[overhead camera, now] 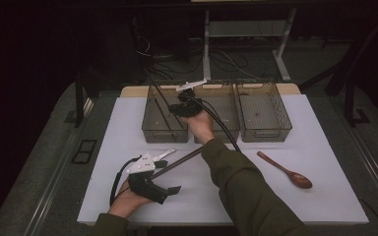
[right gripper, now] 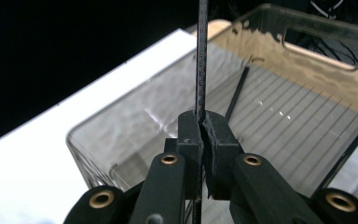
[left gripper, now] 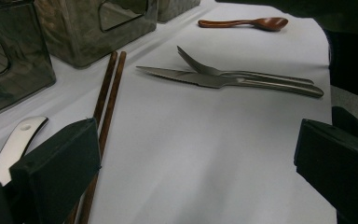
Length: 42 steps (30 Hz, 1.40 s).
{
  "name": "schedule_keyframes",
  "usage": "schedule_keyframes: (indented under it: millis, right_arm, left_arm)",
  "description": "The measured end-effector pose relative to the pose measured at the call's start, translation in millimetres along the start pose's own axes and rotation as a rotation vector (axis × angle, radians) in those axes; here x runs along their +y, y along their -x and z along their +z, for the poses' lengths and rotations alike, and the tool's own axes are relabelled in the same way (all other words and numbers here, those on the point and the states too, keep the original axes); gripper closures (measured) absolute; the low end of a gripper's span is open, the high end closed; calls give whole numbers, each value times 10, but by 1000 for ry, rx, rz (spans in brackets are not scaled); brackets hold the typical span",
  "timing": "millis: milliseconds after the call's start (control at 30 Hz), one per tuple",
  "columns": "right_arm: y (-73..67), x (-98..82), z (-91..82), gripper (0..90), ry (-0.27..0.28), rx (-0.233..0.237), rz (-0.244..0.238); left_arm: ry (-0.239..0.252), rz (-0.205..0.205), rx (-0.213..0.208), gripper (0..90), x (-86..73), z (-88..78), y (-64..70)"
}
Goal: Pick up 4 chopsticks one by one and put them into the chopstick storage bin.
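My right gripper (overhead camera: 184, 105) (right gripper: 201, 128) is shut on a thin black chopstick (right gripper: 201, 56) (overhead camera: 165, 96) and holds it over the left clear bin (overhead camera: 165, 133) (right gripper: 121, 121). A second black chopstick (right gripper: 237, 95) lies on that bin's floor. At the near left my left gripper (overhead camera: 170, 177) (left gripper: 196, 158) rests just above the white table (overhead camera: 305, 147), jaws wide open with nothing between them. A pair of brown chopsticks (overhead camera: 182, 160) (left gripper: 108, 88) lies by its left jaw. Farther ahead lie a steel knife (left gripper: 191, 77) and a fork (left gripper: 223, 72).
Two more clear bins stand in the back row, the middle one (overhead camera: 224, 105) and the right one (overhead camera: 266, 132). A wooden spoon (overhead camera: 288, 172) (left gripper: 247, 22) lies at the right. A white handle with a hole (left gripper: 16, 144) lies beside the left jaw.
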State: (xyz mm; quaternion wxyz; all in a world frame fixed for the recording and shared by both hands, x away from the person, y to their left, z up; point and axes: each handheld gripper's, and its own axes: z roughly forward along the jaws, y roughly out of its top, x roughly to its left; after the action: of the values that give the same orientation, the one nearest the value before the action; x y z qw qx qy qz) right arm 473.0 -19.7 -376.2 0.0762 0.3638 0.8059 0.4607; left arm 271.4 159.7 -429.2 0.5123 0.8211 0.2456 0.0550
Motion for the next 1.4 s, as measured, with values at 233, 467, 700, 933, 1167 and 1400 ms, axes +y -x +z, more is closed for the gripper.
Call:
schedule_keyframes:
  millis: [233, 467, 700, 933, 1167, 1400]
  right_arm:
    - [21, -67, 102, 854, -74, -38, 25]
    - [34, -61, 92, 707, -94, -64, 53]
    - [26, -27, 0, 585, -85, -47, 33]
    - [6, -12, -176, 499, -72, 0, 3]
    - [46, -83, -402, 453, -63, 37, -23]
    - [104, -184, -667, 429, -43, 62, -42]
  left_arm:
    - [-2, -1, -2, 0, 2, 10, 5]
    - [-3, 1, -4, 0, 3, 10, 7]
    - [-4, 5, -1, 0, 1, 6, 2]
    - [-10, 2, 1, 0, -2, 10, 7]
    - [-14, 7, 7, 0, -6, 15, 5]
    - [-22, 11, 10, 0, -9, 21, 7]
